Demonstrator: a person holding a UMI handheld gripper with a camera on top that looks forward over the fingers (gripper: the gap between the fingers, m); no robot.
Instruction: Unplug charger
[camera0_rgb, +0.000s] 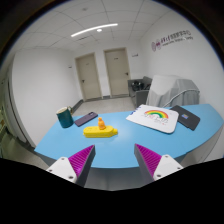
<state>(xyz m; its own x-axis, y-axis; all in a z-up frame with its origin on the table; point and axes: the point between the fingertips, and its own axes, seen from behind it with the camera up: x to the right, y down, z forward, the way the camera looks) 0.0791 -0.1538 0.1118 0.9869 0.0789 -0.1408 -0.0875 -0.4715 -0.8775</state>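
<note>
A flat yellow block that looks like a power strip lies on the blue table, with a small orange piece that looks like a plug or charger standing on top of it. My gripper is open and empty. Its magenta pads stand wide apart over the table's near part. The yellow block lies just ahead of the fingers, a little to the left, and nothing is between them.
A dark teal box and a blue-purple item sit behind the yellow block. A white card with a rainbow and a dark notebook lie to the right. Two doors stand in the far wall.
</note>
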